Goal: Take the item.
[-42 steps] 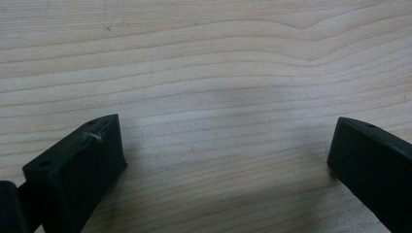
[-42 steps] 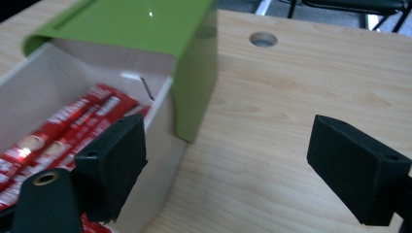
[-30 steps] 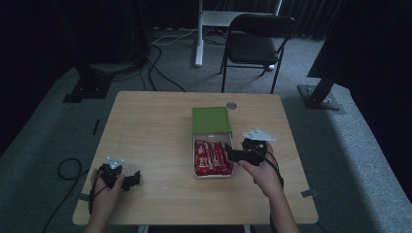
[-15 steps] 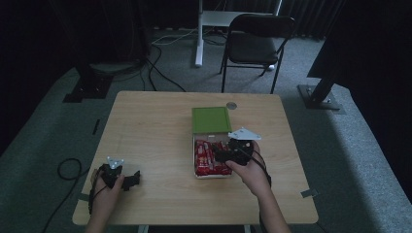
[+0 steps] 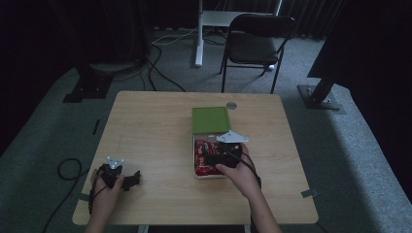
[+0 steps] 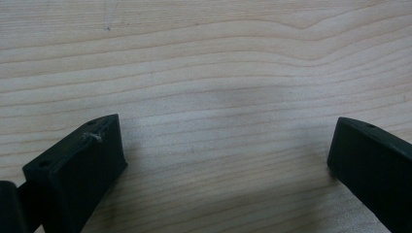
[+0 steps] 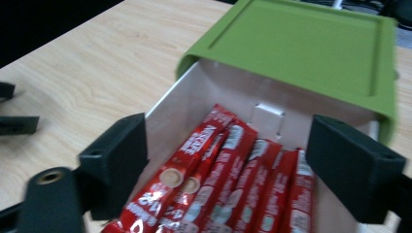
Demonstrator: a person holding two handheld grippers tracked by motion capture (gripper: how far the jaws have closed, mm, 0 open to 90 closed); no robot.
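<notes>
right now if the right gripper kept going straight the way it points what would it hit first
Probably the red sachets in the open white box. The right gripper has its fingers spread wide over them; beyond lies the green lid. Depth is unclear.

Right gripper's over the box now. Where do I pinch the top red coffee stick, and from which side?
Probably from above, across its narrow width. The red sticks lie flat and side by side in the white box, lengthwise toward the green lid. The leftmost one rides on top, so the open right gripper could straddle its middle.
</notes>
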